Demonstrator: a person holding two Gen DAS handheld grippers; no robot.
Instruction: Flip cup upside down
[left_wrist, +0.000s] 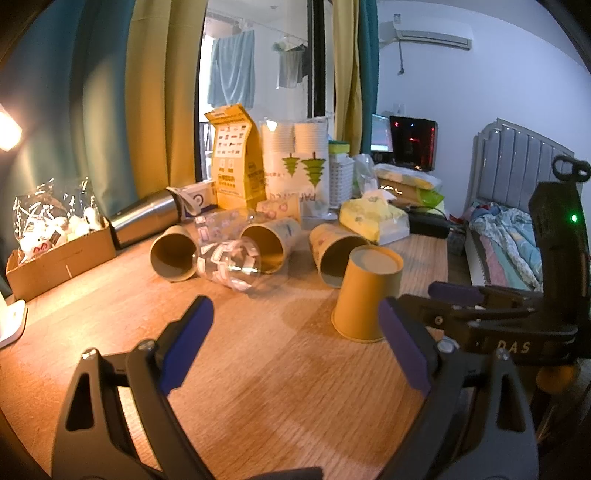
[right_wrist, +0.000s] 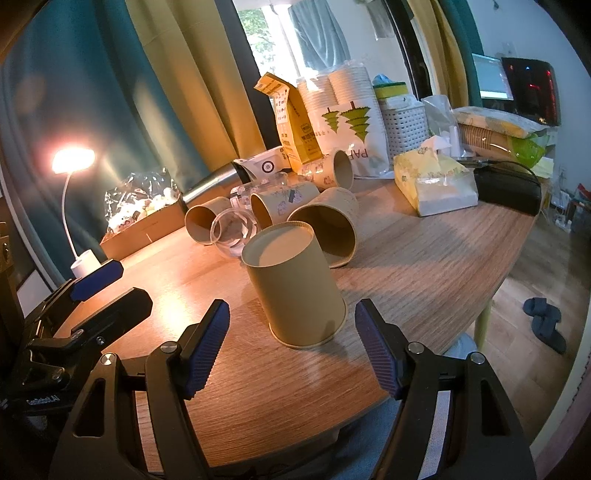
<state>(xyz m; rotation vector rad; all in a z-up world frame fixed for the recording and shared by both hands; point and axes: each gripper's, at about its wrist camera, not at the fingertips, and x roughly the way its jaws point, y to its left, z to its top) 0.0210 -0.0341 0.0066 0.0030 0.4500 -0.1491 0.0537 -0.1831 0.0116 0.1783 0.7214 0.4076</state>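
A tan paper cup (right_wrist: 295, 284) stands upside down on the wooden table (right_wrist: 424, 266), base up, rim on the wood. It also shows in the left wrist view (left_wrist: 365, 291). My right gripper (right_wrist: 291, 347) is open, its blue pads on either side of the cup's rim and just short of it, not touching. My left gripper (left_wrist: 295, 347) is open and empty over bare wood, left of the cup. The right gripper's body (left_wrist: 517, 314) shows at the right of the left wrist view.
Several paper cups (right_wrist: 325, 229) and a clear plastic cup (right_wrist: 232, 232) lie on their sides behind the upturned cup. Further back are a steel flask (left_wrist: 147, 218), a cardboard box (left_wrist: 59, 258), a yellow bag, cup stacks, a tissue pack (right_wrist: 432, 184) and a lamp (right_wrist: 74, 162). The table edge runs at the right.
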